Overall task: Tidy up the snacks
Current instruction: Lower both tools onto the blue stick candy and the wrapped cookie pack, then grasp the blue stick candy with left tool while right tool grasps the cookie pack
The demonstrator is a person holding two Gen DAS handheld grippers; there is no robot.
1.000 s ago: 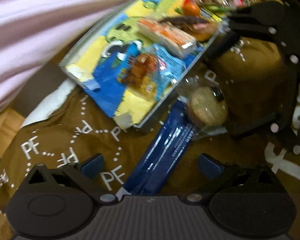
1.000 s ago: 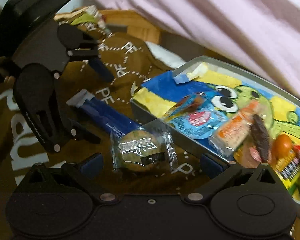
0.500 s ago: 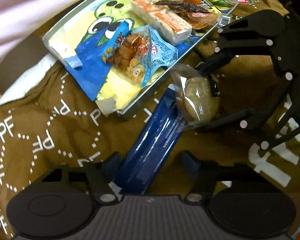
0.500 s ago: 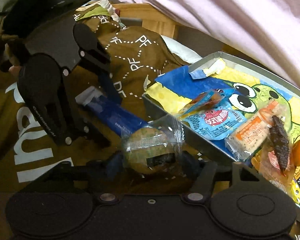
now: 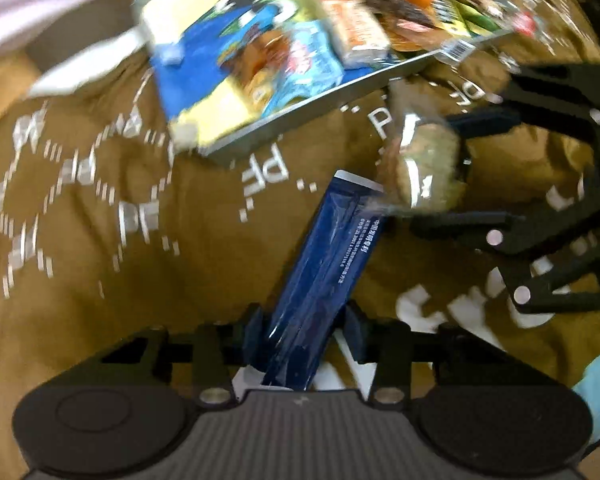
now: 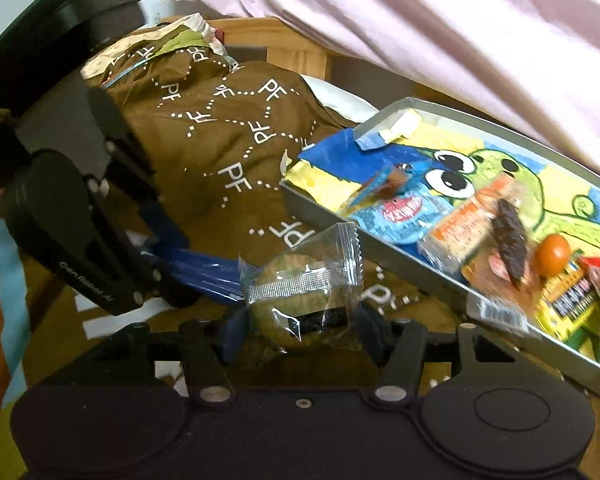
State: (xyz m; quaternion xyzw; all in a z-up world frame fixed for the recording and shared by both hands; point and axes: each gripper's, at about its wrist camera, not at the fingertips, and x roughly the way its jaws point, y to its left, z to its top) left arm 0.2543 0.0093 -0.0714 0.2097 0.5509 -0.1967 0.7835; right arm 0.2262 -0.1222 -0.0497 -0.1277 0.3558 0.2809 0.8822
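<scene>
Left claw now clamps blue packet.

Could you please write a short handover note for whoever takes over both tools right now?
Left tool: shut on the blue stick packet, gripping its near end.
Right tool: shut on the clear-wrapped round cookie, held just outside the tray's near wall.
Tray: rests on the brown printed cloth and already holds a blue jelly cup, an orange wafer pack, a dark strip snack, a small orange ball and a yellow-green pack.
Done: those snacks are in the tray.
Left: place the cookie and the stick packet in the tray, then release.
</scene>
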